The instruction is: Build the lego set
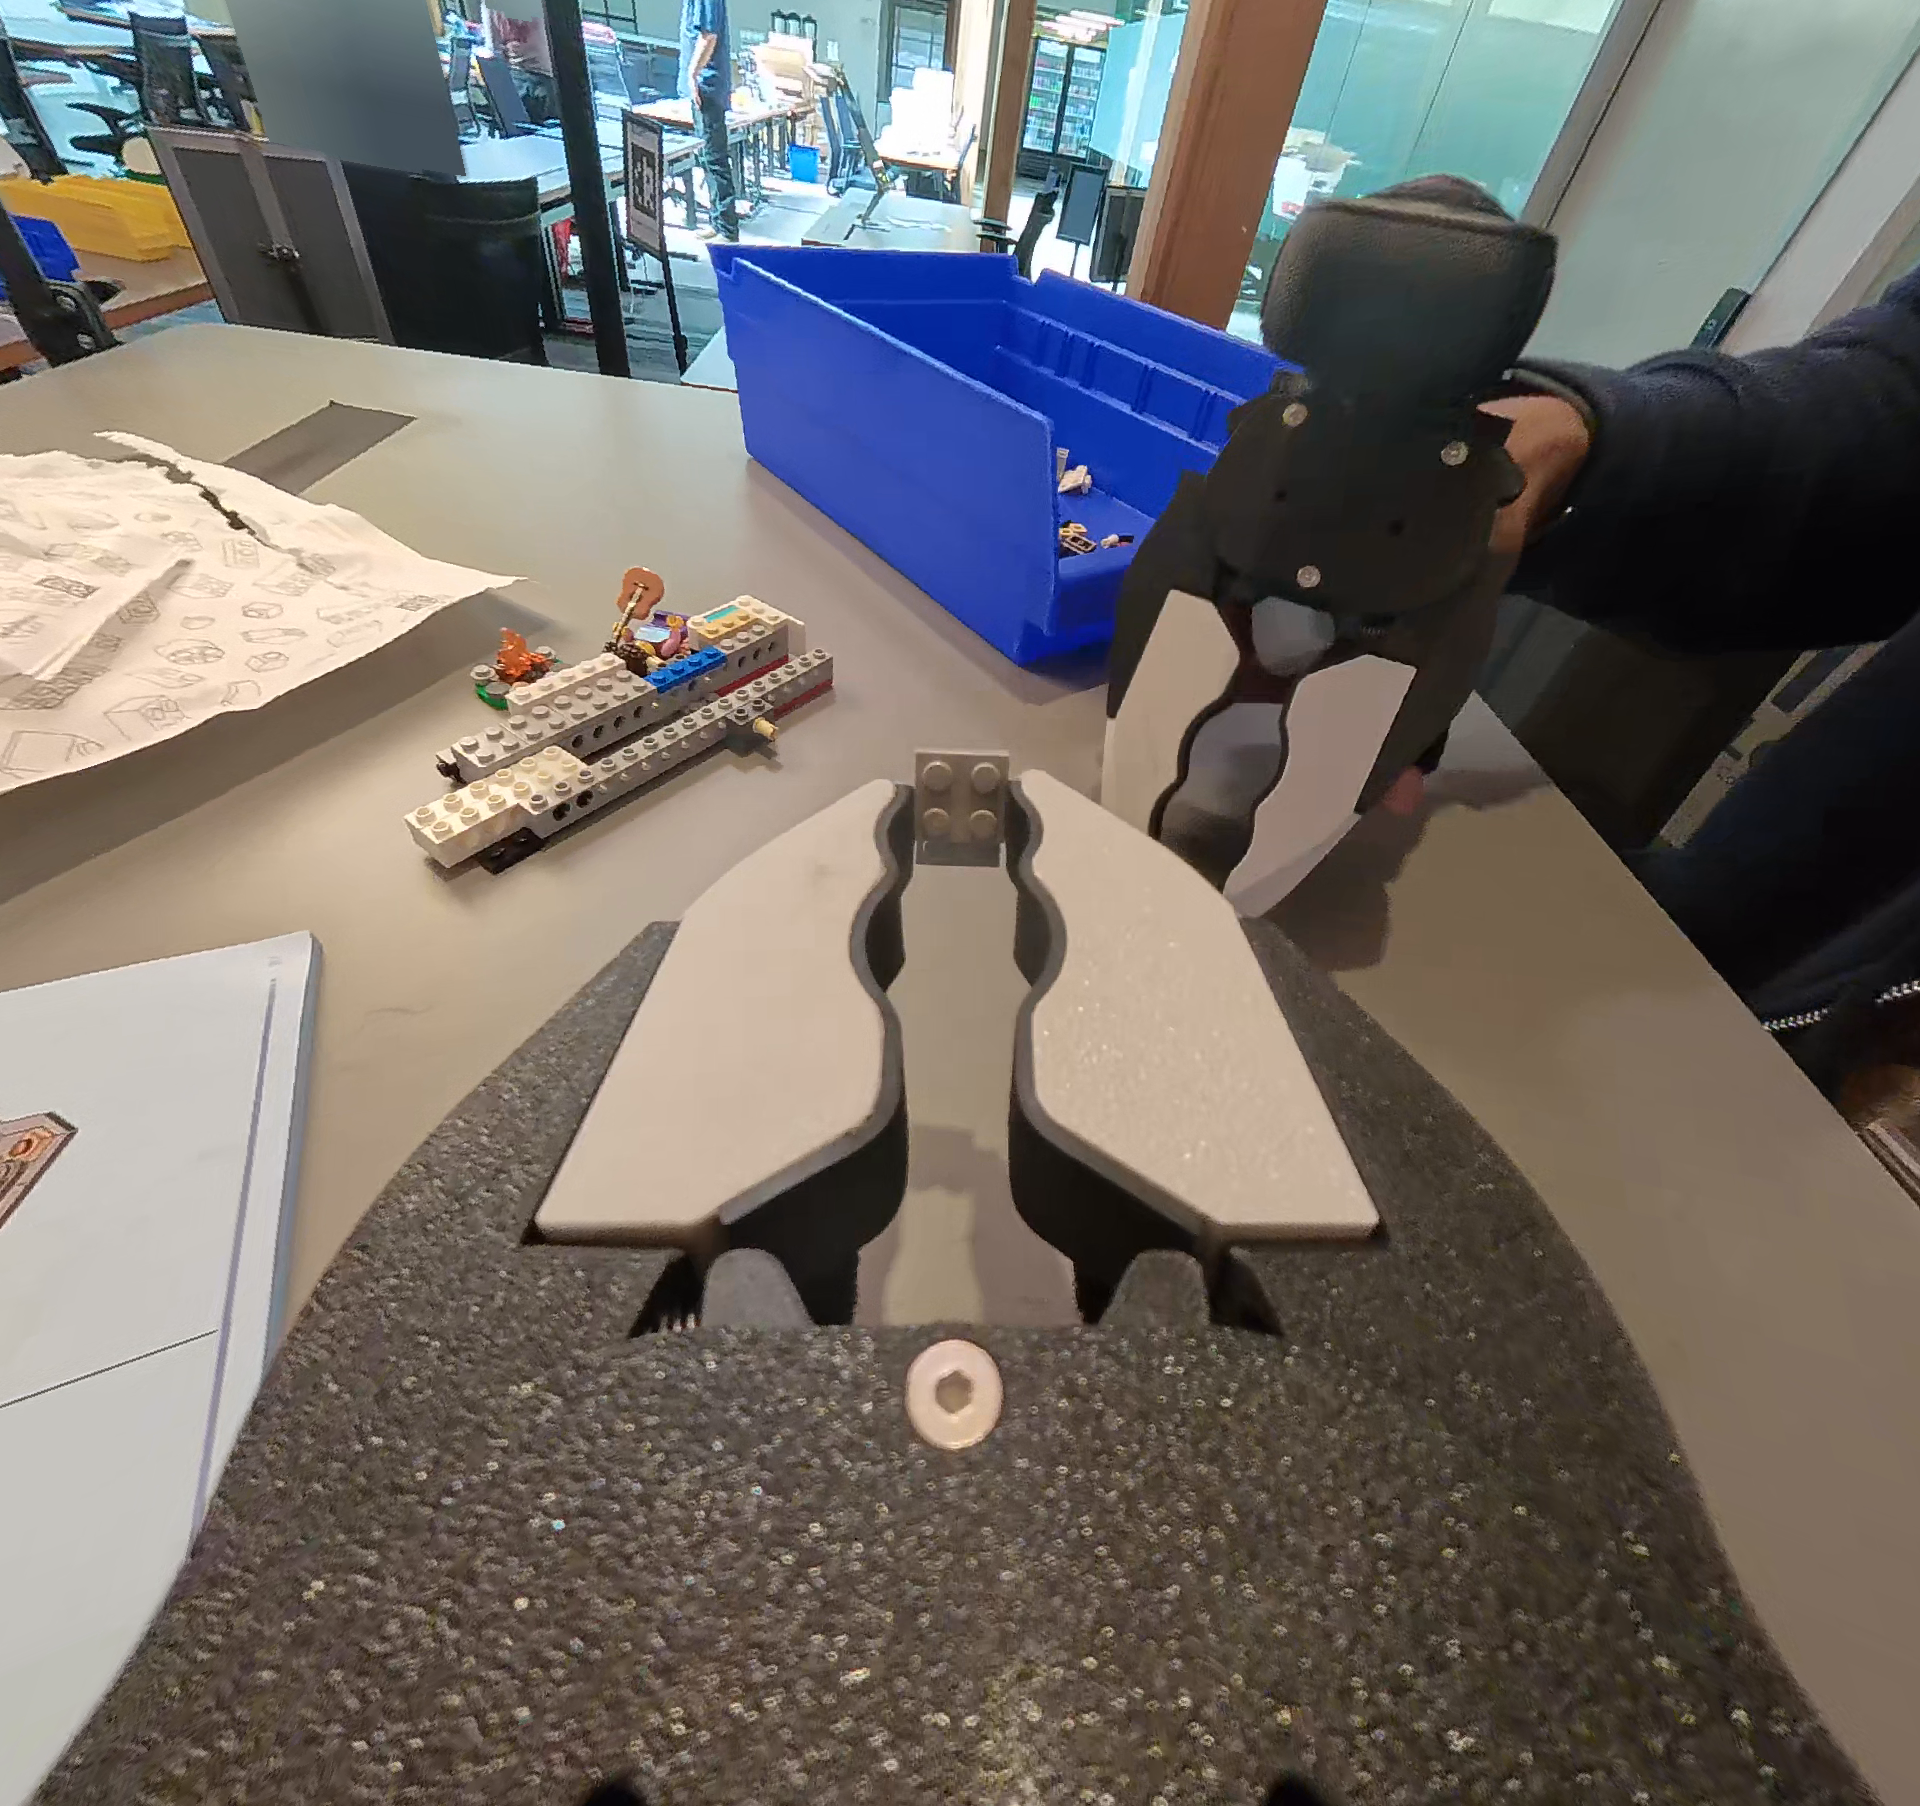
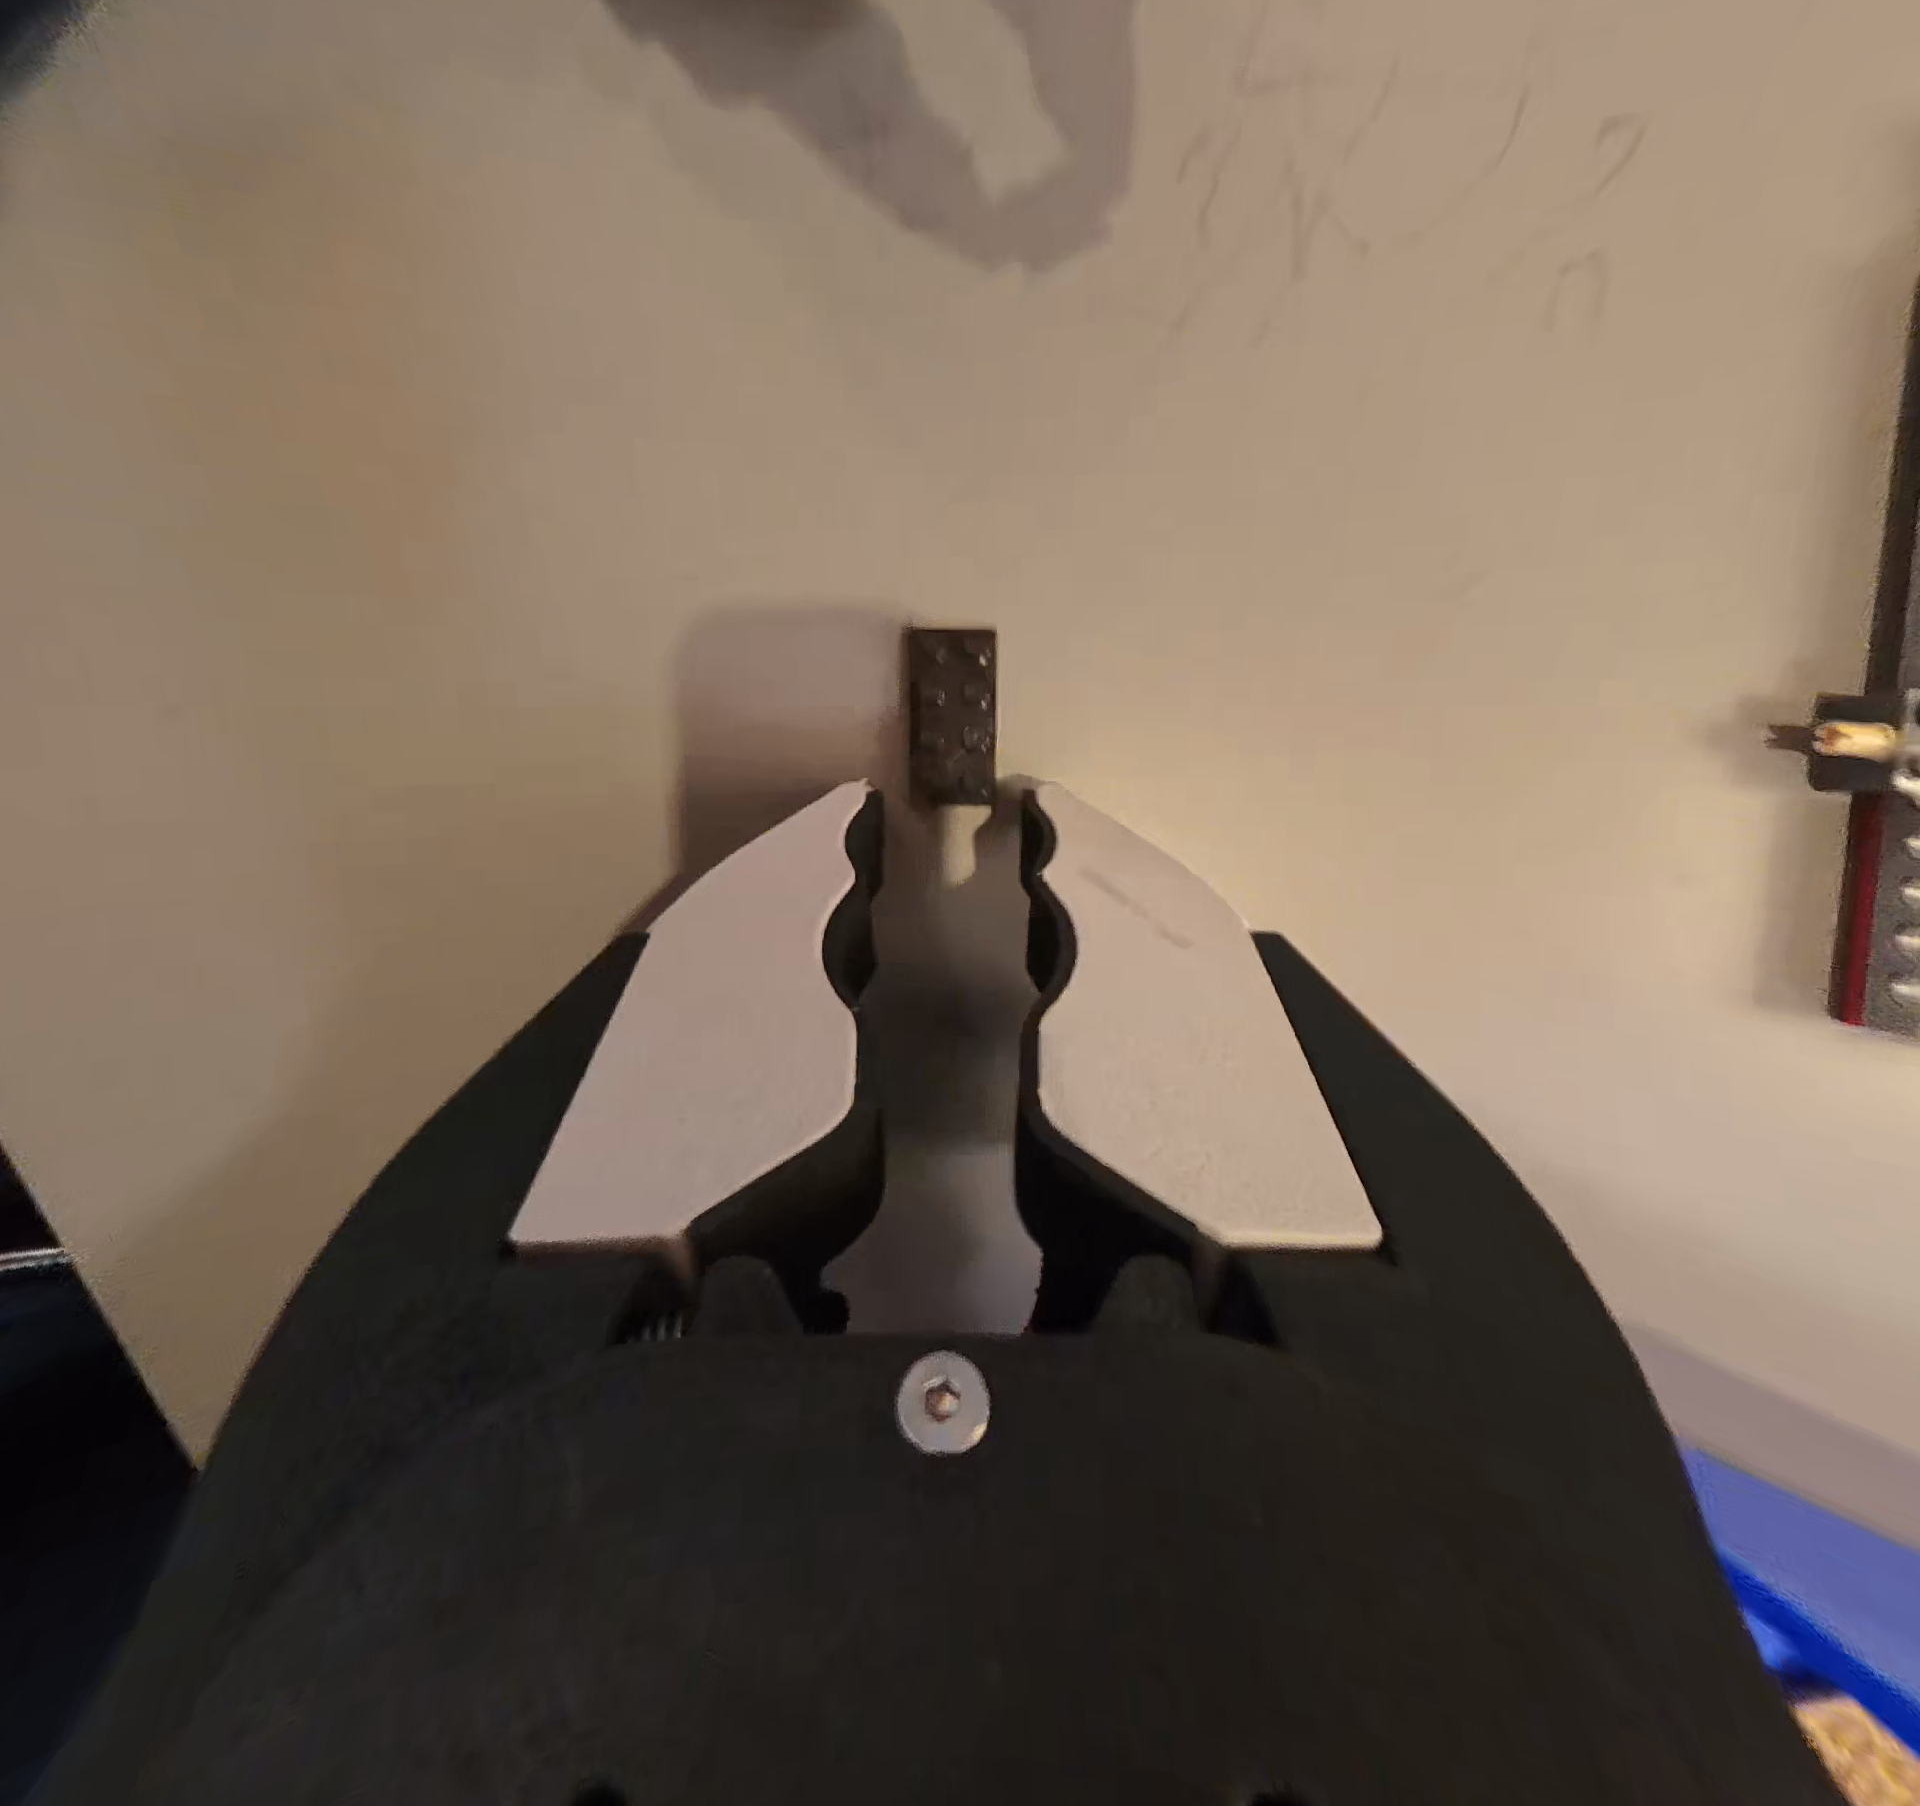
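The left gripper [image 1: 961,811] pinches a grey studded square plate [image 1: 961,806]. Only the right view shows the right gripper [image 2: 948,800], narrowly apart, at 6 o'clock from a dark studded plate [image 2: 952,702] on the smooth counter [image 2: 416,509].

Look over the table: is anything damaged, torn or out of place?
Yes. The white printed sheet at the table's left edge is torn, a jagged dark rip running through its upper part, and it lies crumpled rather than flat. The brick model and blue bin look intact.
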The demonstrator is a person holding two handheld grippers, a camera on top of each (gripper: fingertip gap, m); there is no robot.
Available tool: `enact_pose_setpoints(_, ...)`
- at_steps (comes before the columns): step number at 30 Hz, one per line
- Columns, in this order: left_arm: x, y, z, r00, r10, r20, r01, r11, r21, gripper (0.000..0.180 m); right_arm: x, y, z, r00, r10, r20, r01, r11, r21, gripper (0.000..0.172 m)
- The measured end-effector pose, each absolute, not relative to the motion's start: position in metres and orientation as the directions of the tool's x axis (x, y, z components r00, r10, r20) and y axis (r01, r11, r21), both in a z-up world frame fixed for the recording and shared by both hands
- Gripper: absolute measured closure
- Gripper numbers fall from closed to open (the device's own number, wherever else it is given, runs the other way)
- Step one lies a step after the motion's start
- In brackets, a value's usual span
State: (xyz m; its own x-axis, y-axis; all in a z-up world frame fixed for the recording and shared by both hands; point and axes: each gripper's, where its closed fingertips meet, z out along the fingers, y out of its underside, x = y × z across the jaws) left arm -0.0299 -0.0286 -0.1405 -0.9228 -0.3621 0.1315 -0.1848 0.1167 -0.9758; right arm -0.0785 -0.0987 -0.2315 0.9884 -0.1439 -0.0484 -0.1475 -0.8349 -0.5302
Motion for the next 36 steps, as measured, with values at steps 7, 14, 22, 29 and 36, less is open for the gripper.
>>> enact_pose_setpoints(7,-0.018,-0.019,-0.139,-0.89,-0.427,0.157,-0.211,0.082,-0.974,0.164,-0.058,-0.059,-0.232,0.999,-0.041,0.003,-0.032,-0.826,-0.563,0.156)
enact_pose_setpoints(14,0.004,0.007,-0.145,-0.785,-0.558,0.27,-0.331,0.009,-0.944,0.164,-0.037,-0.004,-0.231,0.96,0.254,0.119,0.273,-0.75,-0.602,0.156)
enact_pose_setpoints(22,0.018,0.009,-0.148,-0.72,-0.622,0.308,-0.367,-0.035,-0.93,0.164,-0.031,0.007,-0.219,0.946,0.281,0.163,0.312,-0.649,-0.694,0.145)
enact_pose_setpoints(29,0.029,0.017,-0.145,-0.662,-0.679,0.319,-0.348,-0.098,-0.932,0.164,0.002,0.022,-0.176,0.962,-0.013,0.274,0.238,-0.458,-0.856,0.141)
enact_pose_setpoints(36,0.03,0.023,-0.152,-0.631,-0.688,0.359,-0.406,-0.102,-0.908,0.164,0.017,0.022,-0.173,0.939,-0.119,0.324,0.248,-0.422,-0.872,0.139)
